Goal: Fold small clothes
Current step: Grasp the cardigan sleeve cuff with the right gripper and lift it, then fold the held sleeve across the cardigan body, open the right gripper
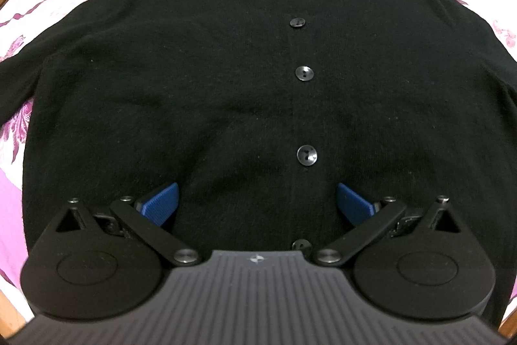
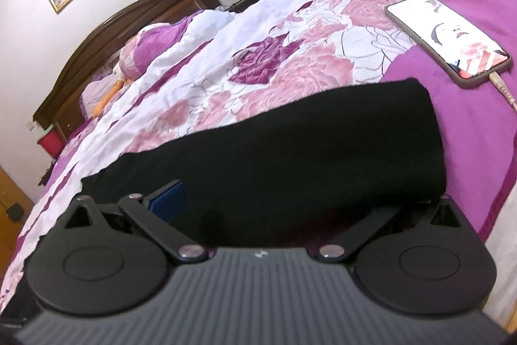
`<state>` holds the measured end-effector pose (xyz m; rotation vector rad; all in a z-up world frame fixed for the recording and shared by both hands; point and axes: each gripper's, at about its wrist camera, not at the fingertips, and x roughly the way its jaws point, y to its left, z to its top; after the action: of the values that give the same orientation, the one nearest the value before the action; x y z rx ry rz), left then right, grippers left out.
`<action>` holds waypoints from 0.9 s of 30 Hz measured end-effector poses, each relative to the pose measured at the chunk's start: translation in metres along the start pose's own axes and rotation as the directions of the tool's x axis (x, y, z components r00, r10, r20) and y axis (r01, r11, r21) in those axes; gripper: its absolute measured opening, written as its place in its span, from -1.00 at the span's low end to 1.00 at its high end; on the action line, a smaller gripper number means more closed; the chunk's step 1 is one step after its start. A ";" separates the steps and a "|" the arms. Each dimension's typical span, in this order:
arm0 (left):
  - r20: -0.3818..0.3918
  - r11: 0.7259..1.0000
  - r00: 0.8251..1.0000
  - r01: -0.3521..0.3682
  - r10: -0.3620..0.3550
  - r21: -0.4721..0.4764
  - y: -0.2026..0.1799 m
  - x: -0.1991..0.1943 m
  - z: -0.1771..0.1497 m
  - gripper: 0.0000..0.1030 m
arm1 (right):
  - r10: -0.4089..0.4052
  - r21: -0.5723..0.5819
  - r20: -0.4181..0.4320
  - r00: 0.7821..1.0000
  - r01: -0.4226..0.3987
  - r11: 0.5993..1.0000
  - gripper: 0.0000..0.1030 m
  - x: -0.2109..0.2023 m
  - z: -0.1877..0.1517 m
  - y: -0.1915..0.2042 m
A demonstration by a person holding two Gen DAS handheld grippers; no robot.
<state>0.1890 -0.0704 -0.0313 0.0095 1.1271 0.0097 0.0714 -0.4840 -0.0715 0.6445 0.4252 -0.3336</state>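
Left wrist view shows the black cardigan lying flat, buttoned and unfolded, left gripper spread wide and empty, while the right gripper straddles the sleeve, its grasp unclear.

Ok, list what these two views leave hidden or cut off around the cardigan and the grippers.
- Left wrist view: the cardigan sleeves run off both side edges; its hem is hidden behind the left gripper.
- Right wrist view: black fabric covers one finger of the right gripper, so its grip cannot be judged.
- Right wrist view: the phone cable is cut off by the right edge.
- Neither view shows the other gripper.
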 end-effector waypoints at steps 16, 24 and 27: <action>0.019 0.999 0.999 0.034 -0.034 0.010 0.008 -0.005 -0.003 1.00 | -0.093 -0.050 0.076 0.993 0.097 0.994 -0.73 -0.003 0.014 -0.002; 0.034 0.998 0.997 0.065 -0.066 0.007 0.018 -0.024 -0.012 1.00 | -0.020 -0.179 0.163 0.986 0.049 0.983 -0.78 -0.023 0.028 0.033; 0.055 0.998 0.997 0.060 -0.060 0.009 0.021 -0.033 -0.018 1.00 | 0.019 -0.222 0.181 0.983 0.022 0.975 -0.79 -0.031 0.032 0.051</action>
<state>0.1587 -0.0496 -0.0089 -0.0173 1.0717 -0.0484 0.0750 -0.4609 -0.0086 0.3897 0.2831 -0.3377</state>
